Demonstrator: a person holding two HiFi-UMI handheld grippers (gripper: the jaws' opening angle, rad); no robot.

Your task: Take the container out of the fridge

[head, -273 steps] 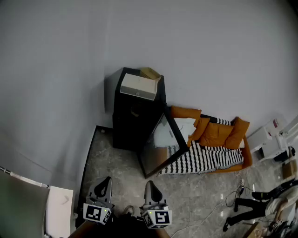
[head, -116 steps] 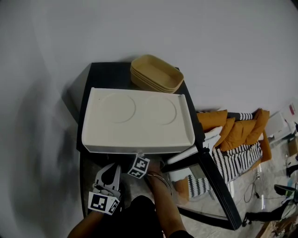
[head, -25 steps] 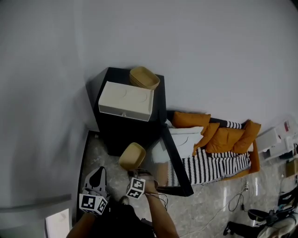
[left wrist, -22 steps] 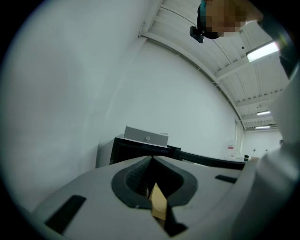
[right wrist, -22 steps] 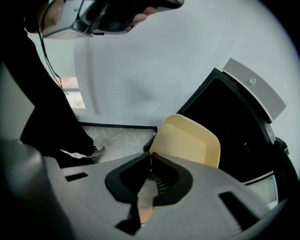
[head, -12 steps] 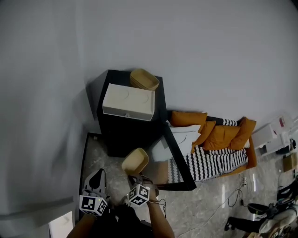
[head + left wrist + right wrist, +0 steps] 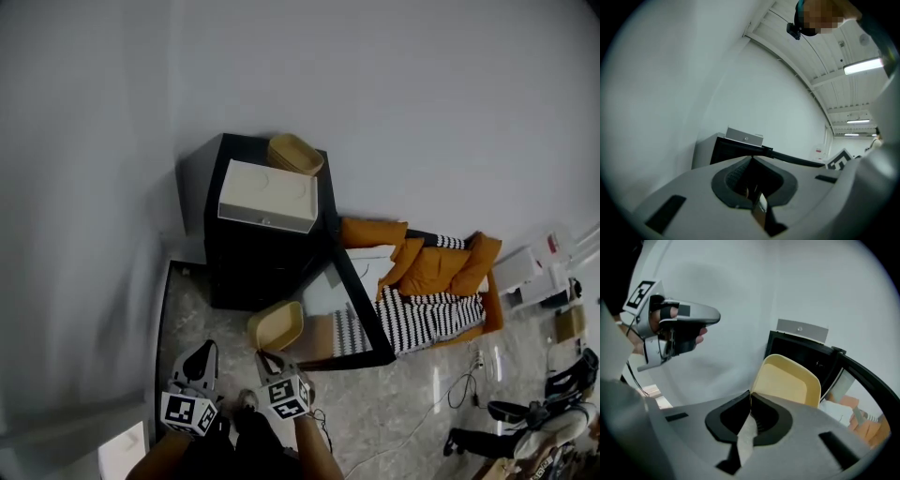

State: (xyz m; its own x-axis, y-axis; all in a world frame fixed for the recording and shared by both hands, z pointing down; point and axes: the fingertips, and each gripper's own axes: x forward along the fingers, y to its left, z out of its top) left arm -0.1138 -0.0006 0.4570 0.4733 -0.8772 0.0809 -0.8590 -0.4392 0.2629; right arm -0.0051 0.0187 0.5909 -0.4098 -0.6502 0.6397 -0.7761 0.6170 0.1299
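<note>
The container [image 7: 277, 325] is already outside the fridge [image 7: 251, 267]. The right tool [image 7: 266, 355] pinches its rim and holds it in the air, in front of the open door [image 7: 354, 319]. The left tool [image 7: 203, 349] is pressed together with nothing in it. I judge the taking-out step nearly done. The next move calls for a place to set the container down, keeping it level.

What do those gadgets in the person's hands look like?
The left hand-held gripper and right hand-held gripper are light grey plastic shells, each with two tapering jaws lined with black ribbed pads and a white cube printed with black square markers.
</note>
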